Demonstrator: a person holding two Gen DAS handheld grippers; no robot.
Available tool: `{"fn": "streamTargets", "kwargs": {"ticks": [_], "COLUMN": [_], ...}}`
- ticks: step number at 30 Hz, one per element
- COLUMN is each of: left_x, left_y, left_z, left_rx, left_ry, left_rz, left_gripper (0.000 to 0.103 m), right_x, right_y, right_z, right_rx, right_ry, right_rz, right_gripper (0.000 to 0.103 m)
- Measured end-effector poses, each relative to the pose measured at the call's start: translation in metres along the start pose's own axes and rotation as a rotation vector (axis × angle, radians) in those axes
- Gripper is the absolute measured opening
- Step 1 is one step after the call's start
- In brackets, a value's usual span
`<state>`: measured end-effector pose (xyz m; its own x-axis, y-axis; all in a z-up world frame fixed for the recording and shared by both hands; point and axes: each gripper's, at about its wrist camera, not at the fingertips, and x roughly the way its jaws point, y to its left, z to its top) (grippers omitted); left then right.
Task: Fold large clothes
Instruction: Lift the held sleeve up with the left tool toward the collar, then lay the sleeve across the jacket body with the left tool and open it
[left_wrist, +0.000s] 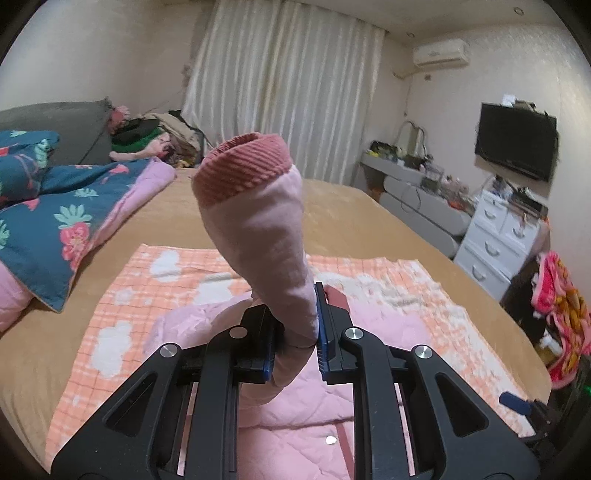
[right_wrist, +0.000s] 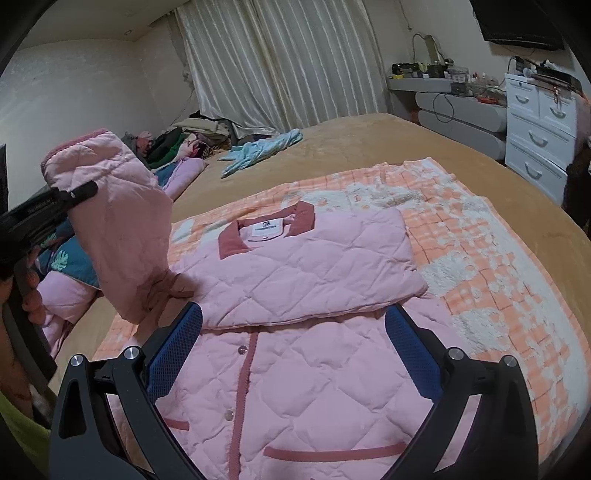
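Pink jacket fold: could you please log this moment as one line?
left gripper: shut on sleeve, raised | right gripper: open, empty | jacket: on blanket

Quilted matt cloth jacket (right_wrist: 295, 266)

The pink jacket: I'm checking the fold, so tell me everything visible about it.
The pink jacket is quilted, with darker pink collar, placket, pocket trim and snap buttons. It lies front up on the orange checked blanket, one sleeve already folded across its chest. The left tool holds the other sleeve raised, cuff up.
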<state>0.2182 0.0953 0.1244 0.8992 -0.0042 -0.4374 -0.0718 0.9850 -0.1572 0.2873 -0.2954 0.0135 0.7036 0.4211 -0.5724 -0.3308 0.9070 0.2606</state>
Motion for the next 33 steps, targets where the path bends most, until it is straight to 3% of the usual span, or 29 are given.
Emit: {"fn": "streamTargets", "kwargs": {"ticks": [16, 28, 31, 33], "left_x": [0.052, 0.091, 0.099, 0.102], "left_y": [-0.051, -0.081, -0.092, -0.099], "left_z": [-0.047, -0.085, -0.099, -0.107], "left_rx": [0.157, 0.246, 0.291, 0.321], "left_ry": [0.122, 0.259, 0.308, 0.346], "left_rz": [-0.027, -0.101, -0.132, -0.145], "left_gripper": [0.011, 0.015, 0.023, 0.039], "right_x": [0.004, 0.003, 0.003, 0.003], "right_y": [-0.043, -0.071, -0.077, -0.081], "right_z": [-0.004, -0.005, -0.004, -0.004], "right_rx": [0.117, 0.187, 0.198, 0.207], "right_ry": [-0.004, -0.009, -0.011, -0.009], "right_rz": [-0.038, -0.077, -0.086, -0.093], "right_gripper": [0.099, 0.099, 0.099, 0.099]}}
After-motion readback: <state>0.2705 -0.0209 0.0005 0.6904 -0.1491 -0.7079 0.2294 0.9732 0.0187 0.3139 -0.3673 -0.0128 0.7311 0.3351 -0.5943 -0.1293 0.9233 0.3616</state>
